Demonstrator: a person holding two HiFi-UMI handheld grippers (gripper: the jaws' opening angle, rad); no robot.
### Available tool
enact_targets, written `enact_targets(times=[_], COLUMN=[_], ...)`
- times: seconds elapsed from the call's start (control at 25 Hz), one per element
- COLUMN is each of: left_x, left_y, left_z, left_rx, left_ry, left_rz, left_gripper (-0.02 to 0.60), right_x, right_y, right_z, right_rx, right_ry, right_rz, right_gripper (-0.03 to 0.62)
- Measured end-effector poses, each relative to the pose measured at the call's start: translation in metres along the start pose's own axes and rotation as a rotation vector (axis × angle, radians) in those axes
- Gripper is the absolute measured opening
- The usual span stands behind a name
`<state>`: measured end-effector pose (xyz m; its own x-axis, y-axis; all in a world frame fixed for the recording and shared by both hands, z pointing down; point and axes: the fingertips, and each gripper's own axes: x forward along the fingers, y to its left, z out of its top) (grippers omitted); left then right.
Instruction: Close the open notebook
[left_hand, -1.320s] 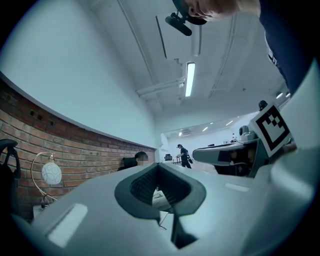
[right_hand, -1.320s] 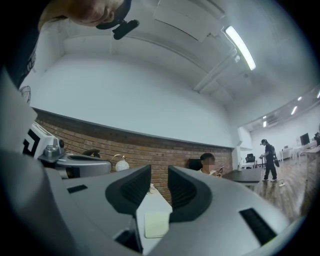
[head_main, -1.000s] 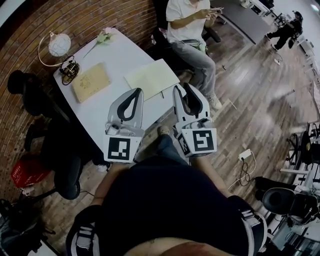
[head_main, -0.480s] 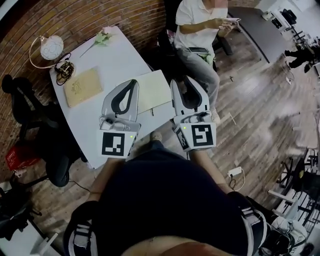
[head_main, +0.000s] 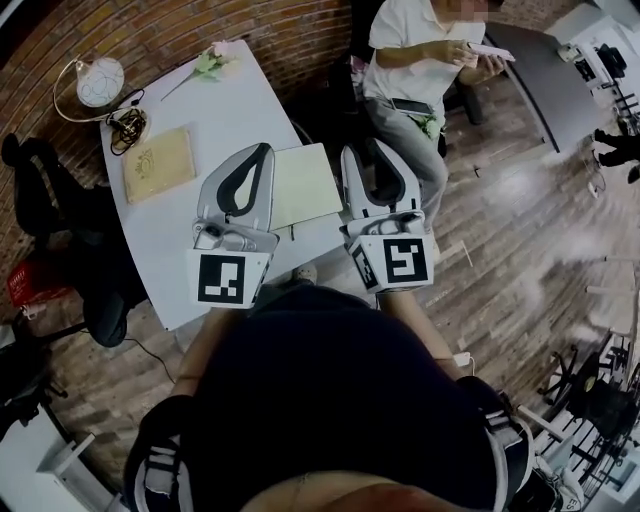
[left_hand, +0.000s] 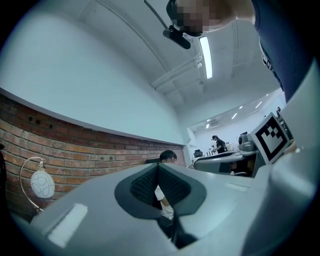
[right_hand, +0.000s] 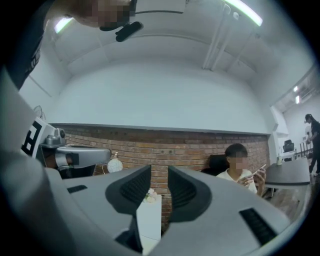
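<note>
The open notebook (head_main: 305, 185) lies with pale pages up near the front right edge of the white table (head_main: 165, 255). In the head view my left gripper (head_main: 260, 150) hovers over the notebook's left part and hides it; its jaws meet at the tips, shut on nothing. My right gripper (head_main: 365, 150) hangs just past the notebook's right edge, over the table's edge, open with an empty gap. The left gripper view shows its own touching fingertips (left_hand: 157, 166) held level. In the right gripper view its parted jaws (right_hand: 159, 172) frame the far end of the table (right_hand: 149, 217).
A tan closed book (head_main: 158, 163), a globe lamp (head_main: 98, 82) with a coiled cable and a flower (head_main: 208, 63) lie on the table's far part. A person (head_main: 425, 55) sits just beyond the table's right side. Black chairs (head_main: 60, 210) stand left.
Both grippers have moved forward together towards the table, from short of the notebook to over its two sides. Their jaws look unchanged.
</note>
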<state>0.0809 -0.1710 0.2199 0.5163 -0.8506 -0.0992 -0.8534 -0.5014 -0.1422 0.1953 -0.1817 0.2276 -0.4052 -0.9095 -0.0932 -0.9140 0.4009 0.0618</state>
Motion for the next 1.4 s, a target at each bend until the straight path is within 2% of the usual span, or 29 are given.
enact_targets(times=[0.28, 0.56, 0.88, 1.24, 1.4], left_x=[0.01, 0.014, 0.02, 0.019, 0.019], left_y=[-0.002, 0.003, 0.003, 0.002, -0.002], left_z=[-0.008, -0.017, -0.031, -0.069, -0.084], left_rx=[0.019, 0.029, 0.038, 0.014, 0.036], left_ry=[0.012, 0.027, 0.021, 0.081, 0.088], left_rz=[0.025, 0.02, -0.047, -0.106, -0.139], left_gripper=[0.006, 0.006, 0.006, 0.006, 0.006], right_x=[0.007, 0.011, 0.013, 0.009, 0.005], right_y=[-0.008, -0.008, 0.0, 0.015, 0.017], right_z=[-0.014, -0.029, -0.046, -0.08, -0.098], right_rx=[0.023, 0.044, 0.046, 0.049, 0.047], right_ry=[-0.002, 0.02, 0.012, 0.041, 0.073], right_rz=[0.025, 0.022, 0.021, 0.026, 0.023], right_gripper=[0.096, 0.096, 0.097, 0.097, 0.097])
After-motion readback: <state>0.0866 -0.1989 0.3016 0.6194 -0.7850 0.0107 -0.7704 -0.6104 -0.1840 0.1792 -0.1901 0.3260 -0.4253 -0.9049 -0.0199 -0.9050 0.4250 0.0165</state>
